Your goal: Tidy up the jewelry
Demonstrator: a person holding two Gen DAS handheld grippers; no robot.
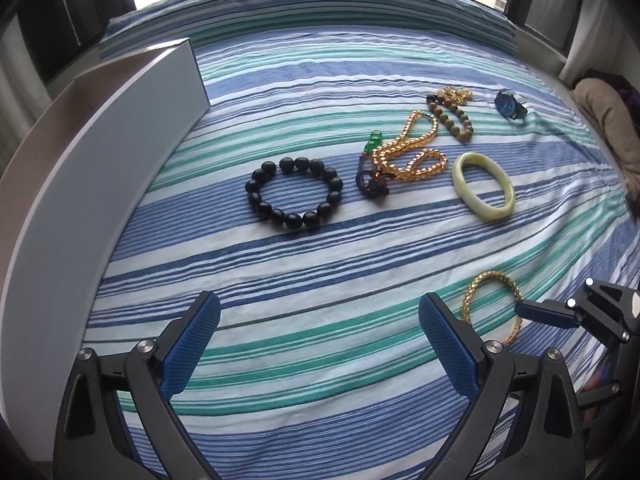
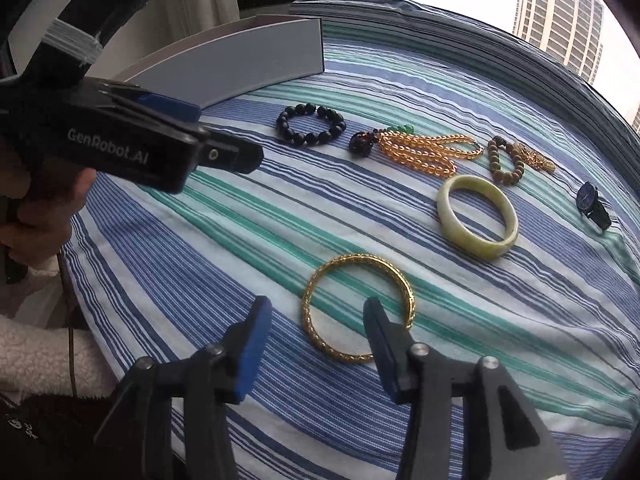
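Observation:
Jewelry lies on a striped bedsheet (image 1: 304, 280). A black bead bracelet (image 1: 295, 194) (image 2: 310, 126), an amber bead necklace (image 1: 412, 152) (image 2: 424, 152) with a dark pendant, a brown bead bracelet (image 1: 450, 118) (image 2: 506, 160), a pale green bangle (image 1: 482, 186) (image 2: 476, 216), a blue watch (image 1: 510, 106) (image 2: 594, 204) and a gold bangle (image 1: 494, 306) (image 2: 358, 308). My left gripper (image 1: 320, 320) is open and empty above the sheet. My right gripper (image 2: 316, 324) is open, with the gold bangle's near-left rim between its fingers. It shows at the right edge of the left wrist view (image 1: 552, 314).
A grey box (image 1: 100, 152) (image 2: 240, 64) stands at the left of the bed. A window with buildings is behind. A brown cushion (image 1: 608, 120) lies at the far right.

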